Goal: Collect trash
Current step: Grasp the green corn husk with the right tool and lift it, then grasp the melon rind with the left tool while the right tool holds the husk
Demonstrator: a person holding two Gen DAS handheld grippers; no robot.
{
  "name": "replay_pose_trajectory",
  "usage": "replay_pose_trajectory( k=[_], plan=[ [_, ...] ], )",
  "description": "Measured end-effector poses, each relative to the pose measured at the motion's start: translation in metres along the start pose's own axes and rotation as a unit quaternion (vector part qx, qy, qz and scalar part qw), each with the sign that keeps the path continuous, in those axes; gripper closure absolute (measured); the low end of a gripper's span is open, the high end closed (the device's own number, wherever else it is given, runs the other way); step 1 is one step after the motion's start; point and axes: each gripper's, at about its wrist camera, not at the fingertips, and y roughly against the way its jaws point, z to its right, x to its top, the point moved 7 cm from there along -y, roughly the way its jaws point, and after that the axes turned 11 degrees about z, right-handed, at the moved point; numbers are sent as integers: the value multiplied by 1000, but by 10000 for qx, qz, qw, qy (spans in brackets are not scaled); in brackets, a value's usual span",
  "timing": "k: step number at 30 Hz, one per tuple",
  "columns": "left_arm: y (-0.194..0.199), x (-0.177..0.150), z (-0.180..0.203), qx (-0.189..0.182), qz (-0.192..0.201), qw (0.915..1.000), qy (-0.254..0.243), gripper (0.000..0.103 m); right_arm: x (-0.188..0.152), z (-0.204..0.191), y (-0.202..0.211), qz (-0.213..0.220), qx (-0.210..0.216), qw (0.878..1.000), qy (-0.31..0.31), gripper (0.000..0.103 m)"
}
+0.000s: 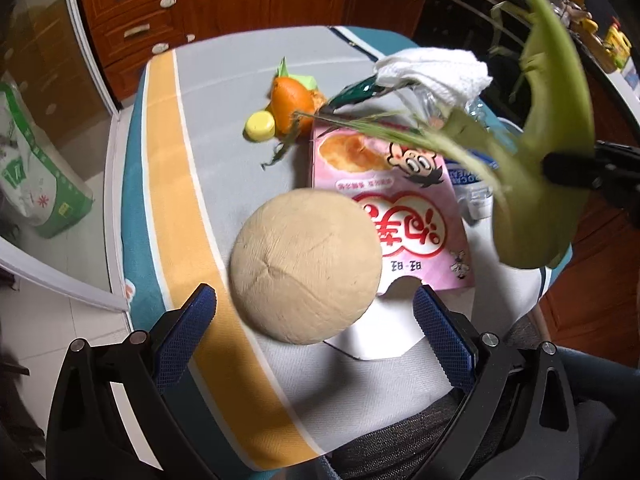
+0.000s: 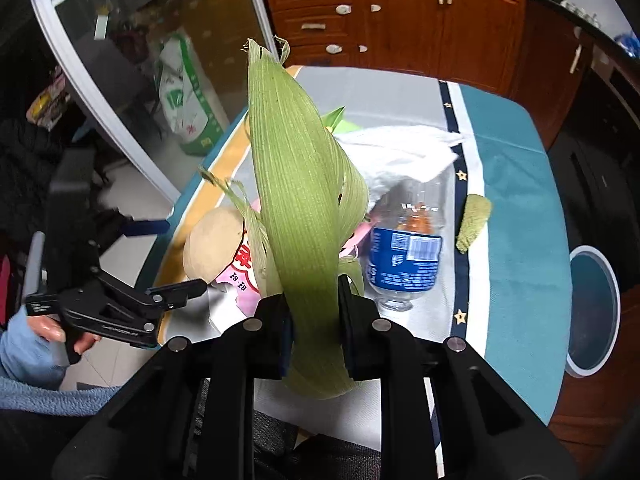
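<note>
Right now the right gripper has its jaws clamped on a green corn husk, which stands up between them and fans out ahead, clear of the worktop. No earlier picture is given, so only the grip itself can be told. Just beyond those jaws, to their right, a clear plastic bottle with a blue label lies on its side, and a crumpled white tissue rests past it. A small green scrap lies further right on the cloth, and a round bin stands off the worktop's right edge.

The left gripper holds its jaws wide apart, gripping nothing. A round tan coconut sits on the worktop between them and slightly ahead, touching neither pad as far as can be seen. A pink snack bag lies flat just right of it. Further ahead lie an orange peel and a yellow cap, side by side.
</note>
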Motion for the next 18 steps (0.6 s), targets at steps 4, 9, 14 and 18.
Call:
replay_pose_trajectory(
  k=[4,9,14,18],
  plan=[
    [-6,-6,-3,127,-89,9999,-65,4,-3,4,0,-4,2,9999,-112,85],
    [-7,-19,0,380,-88,9979,-514,4,-7,0,-8,-80,92,9998,-146,85],
    [-19,-24,4,689,-76,9946,-776,4,-2,-2,-17,-125,148,9996,-204,85],
    [-22,-20,-4,863,19,9929,-814,4,-3,-6,-18,-175,140,9996,-165,85]
  ],
)
